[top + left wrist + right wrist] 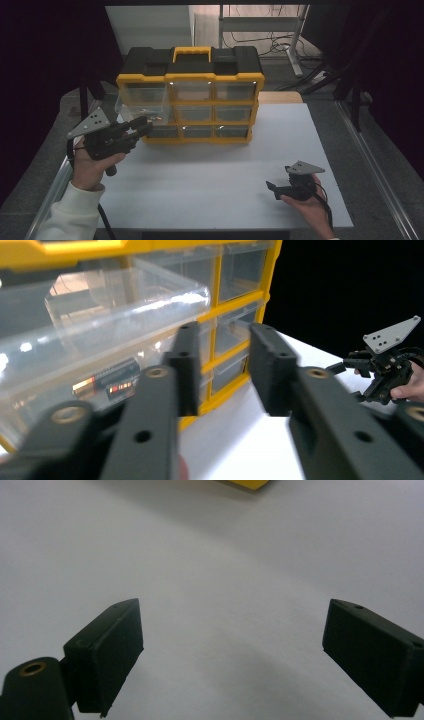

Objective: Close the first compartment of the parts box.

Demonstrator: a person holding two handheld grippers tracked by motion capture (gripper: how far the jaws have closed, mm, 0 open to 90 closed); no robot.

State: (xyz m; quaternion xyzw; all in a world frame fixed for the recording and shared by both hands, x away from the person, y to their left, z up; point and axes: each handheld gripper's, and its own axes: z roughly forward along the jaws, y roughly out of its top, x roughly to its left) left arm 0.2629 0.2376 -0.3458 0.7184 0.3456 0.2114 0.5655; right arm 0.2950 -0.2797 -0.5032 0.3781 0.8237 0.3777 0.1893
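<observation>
Closest to the lens, the left tongs (220, 370) stand with their black jaws parted and nothing between them, hovering just in front of a clear drawer (100, 335) that is pulled partway out of the top-left slot of a yellow-and-black organizer (192, 95). Inside that drawer lie a few small batteries (107, 382), seen through its clear front wall. From above, the left tongs (142, 127) sit at the organizer's left front corner, just beside the drawer (137, 107), held up off the white surface (210, 165) by a hand in a pale sleeve. Well apart, toward the near right of the surface, the right tongs (272, 189) are held low in the other hand; their jaws (230, 655) are spread wide over bare white, empty.
</observation>
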